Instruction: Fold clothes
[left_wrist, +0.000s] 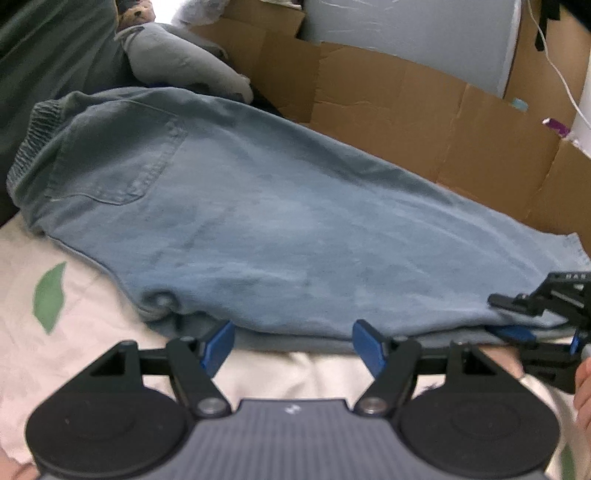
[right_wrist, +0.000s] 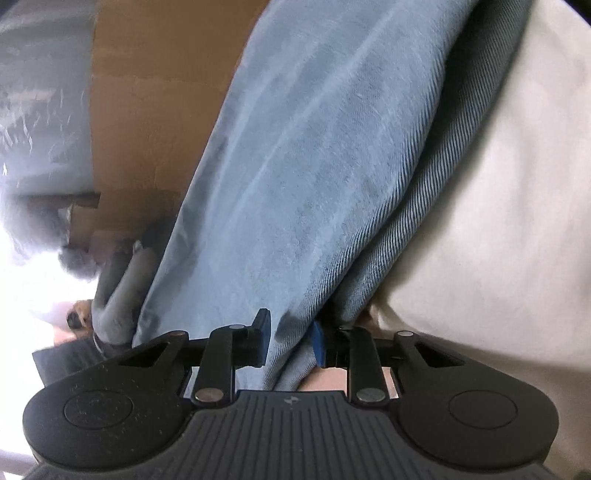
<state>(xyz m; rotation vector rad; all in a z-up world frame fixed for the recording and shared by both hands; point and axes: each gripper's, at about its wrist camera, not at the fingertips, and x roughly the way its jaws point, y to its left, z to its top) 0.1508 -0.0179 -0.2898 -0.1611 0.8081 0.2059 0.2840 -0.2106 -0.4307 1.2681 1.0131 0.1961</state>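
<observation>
**Left wrist view: one gripper spread at the hem, the other clamped on denim**

Left wrist view shows the left gripper (left_wrist: 293, 345) with its blue pads spread wide, nothing between them, hovering just short of the near edge of the jeans (left_wrist: 258, 221). At the far right of the same view the right gripper (left_wrist: 532, 325) reaches in from the side, its black fingers over and under the edge of the cloth, with part of a hand (left_wrist: 583, 391) behind it.

From the right wrist camera, the right gripper (right_wrist: 290, 341) has its blue pads pinched on a bunched fold of the jeans (right_wrist: 314, 166), the fabric passing straight between them.

The jeans lie flat on a pale bedsheet (left_wrist: 74, 350) printed with green leaves. Their long axis runs from upper left to lower right in the left wrist view: the elasticated waistband (left_wrist: 33, 147) is at the far left, and the legs stretch toward the right gripper. A back pocket (left_wrist: 122, 158) faces up near the waistband. The denim is light, washed blue, soft-looking, with a few shallow creases; a diagonal twill weave shows on the turned-over edge in the right wrist view.

Behind the jeans stands flattened brown cardboard (left_wrist: 406, 122), and a grey garment (left_wrist: 184, 62) lies bunched beyond the waistband.
</observation>
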